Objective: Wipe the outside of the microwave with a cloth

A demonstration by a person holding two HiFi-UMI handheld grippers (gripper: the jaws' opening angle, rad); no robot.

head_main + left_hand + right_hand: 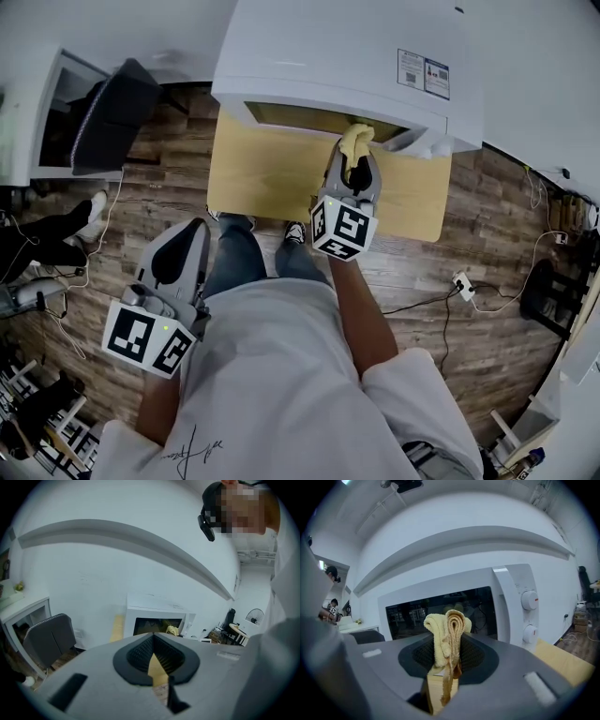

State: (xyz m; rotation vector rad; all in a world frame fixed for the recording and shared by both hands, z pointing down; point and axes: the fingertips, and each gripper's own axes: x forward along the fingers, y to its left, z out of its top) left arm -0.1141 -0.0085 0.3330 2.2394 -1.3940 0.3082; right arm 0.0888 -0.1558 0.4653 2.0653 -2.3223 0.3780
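Note:
A white microwave point(347, 56) stands on a light wooden table point(272, 178); its dark glass door point(440, 606) and two knobs point(528, 600) fill the right gripper view. My right gripper point(354, 169) is shut on a folded yellow cloth point(447, 630), and the cloth point(356, 141) is up against the lower front of the door. My left gripper point(176, 267) hangs low at my left side, away from the table, its jaws together with nothing between them. It sees the microwave point(157, 620) from afar.
A dark grey chair point(117, 117) stands by a white desk point(47, 112) at the left. Cables and a power strip point(461, 281) lie on the wooden floor at the right. Another person's legs point(52, 230) are at the far left.

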